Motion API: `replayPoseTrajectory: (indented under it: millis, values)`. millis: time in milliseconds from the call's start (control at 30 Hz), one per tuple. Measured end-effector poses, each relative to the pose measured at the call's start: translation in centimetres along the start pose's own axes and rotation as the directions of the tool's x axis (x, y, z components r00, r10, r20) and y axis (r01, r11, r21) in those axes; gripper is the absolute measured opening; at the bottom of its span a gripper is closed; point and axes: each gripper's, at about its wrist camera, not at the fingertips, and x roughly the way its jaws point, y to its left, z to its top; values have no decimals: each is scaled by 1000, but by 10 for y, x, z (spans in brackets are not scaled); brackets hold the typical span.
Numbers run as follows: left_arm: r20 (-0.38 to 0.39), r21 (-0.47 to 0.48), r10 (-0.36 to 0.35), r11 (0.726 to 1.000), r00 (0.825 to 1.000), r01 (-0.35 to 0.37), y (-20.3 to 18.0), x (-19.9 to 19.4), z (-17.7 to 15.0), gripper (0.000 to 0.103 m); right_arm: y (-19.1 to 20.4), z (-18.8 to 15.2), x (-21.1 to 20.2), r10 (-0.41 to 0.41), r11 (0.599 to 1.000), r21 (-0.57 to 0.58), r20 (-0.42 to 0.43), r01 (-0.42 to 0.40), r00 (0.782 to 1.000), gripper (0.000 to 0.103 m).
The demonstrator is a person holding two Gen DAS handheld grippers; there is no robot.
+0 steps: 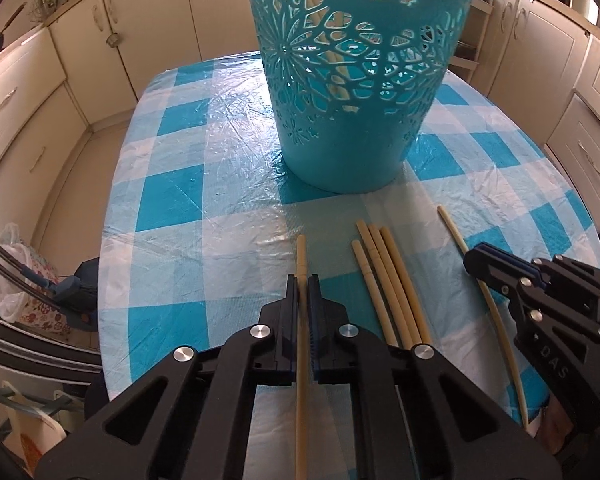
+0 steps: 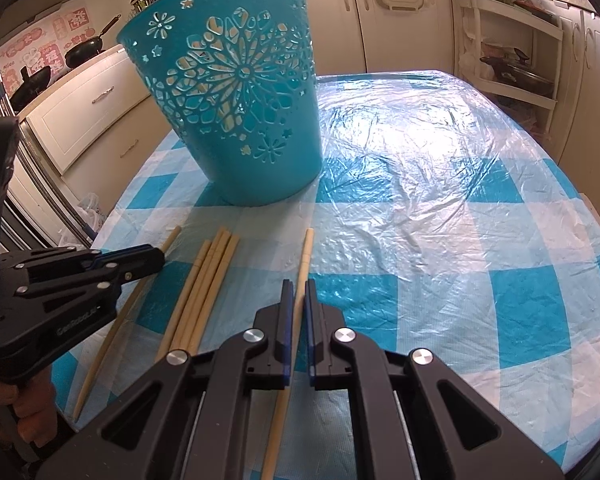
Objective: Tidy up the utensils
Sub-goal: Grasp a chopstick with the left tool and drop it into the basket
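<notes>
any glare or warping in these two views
Left wrist: fisheye bends the table edge and cabinets; mild sheen on the plastic cloth left of the basket. Right wrist: strong white glare on the cloth right of the basket, same bending, dark corners. Both sharp.

We can't see the basket (image 1: 340, 80) rim; the left view's top edge cuts it. Sticks inside show only through cutouts, count unclear. Both gripped chopsticks (image 1: 301, 360) (image 2: 296, 320) run off the bottom edge. Wall stickers (image 2: 60, 36) too small to read. Shelf (image 2: 512, 40) contents unclear.
</notes>
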Motion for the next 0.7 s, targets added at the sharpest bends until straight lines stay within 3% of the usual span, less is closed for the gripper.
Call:
replayPoseTrajectory:
  millis: [167, 400, 700]
  values:
    - [13, 11, -11, 1000, 1000, 11, 4, -18, -4, 5, 1, -1, 0, -5, 1000, -2, 5, 5, 1000, 6]
    - [28, -58, -146, 987, 989, 148, 26, -55, -2, 5, -2, 0, -1, 8, 1000, 15, 5, -9, 1000, 6]
    - [176, -65, -223, 969, 959, 237, 34, -132, 26, 5, -1, 0, -2, -4, 1000, 0, 3, 4, 1000, 6]
